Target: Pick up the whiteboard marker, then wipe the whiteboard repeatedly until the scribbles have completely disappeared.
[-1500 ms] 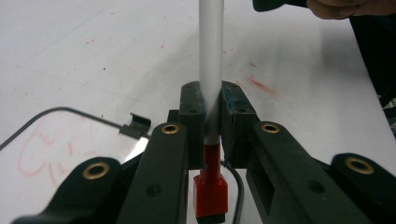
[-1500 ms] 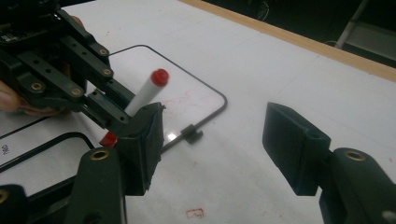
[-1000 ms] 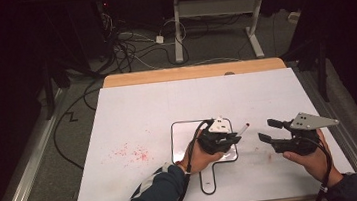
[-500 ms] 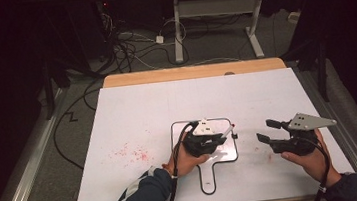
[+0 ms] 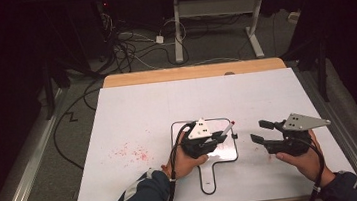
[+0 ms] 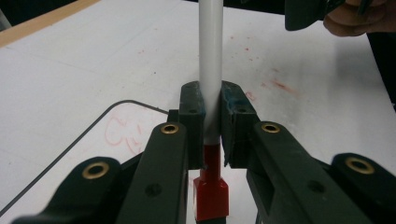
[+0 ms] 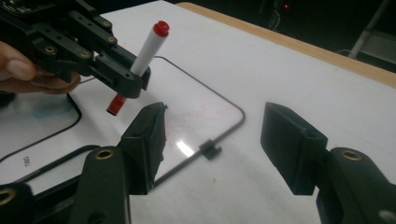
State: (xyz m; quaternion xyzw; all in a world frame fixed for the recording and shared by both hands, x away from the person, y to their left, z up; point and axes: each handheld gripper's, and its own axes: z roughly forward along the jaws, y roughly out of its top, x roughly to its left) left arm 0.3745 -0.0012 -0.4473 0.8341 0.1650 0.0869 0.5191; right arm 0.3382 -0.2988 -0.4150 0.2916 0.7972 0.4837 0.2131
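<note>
This looks like a lab or test room. A white-covered table with a bare wood edge stands on grey carpet in a dark space. At the upper middle of the high view, loose cables tangle on the floor beside the white metal legs of a desk.

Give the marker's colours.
White marker with red ends, clearest in the right gripper view.

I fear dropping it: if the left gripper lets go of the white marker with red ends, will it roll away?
Probably a little: the white marker with red ends is a smooth round tube, so the flat white table favours rolling. It looks stiff and light, pinched by the left gripper without bending.
</note>
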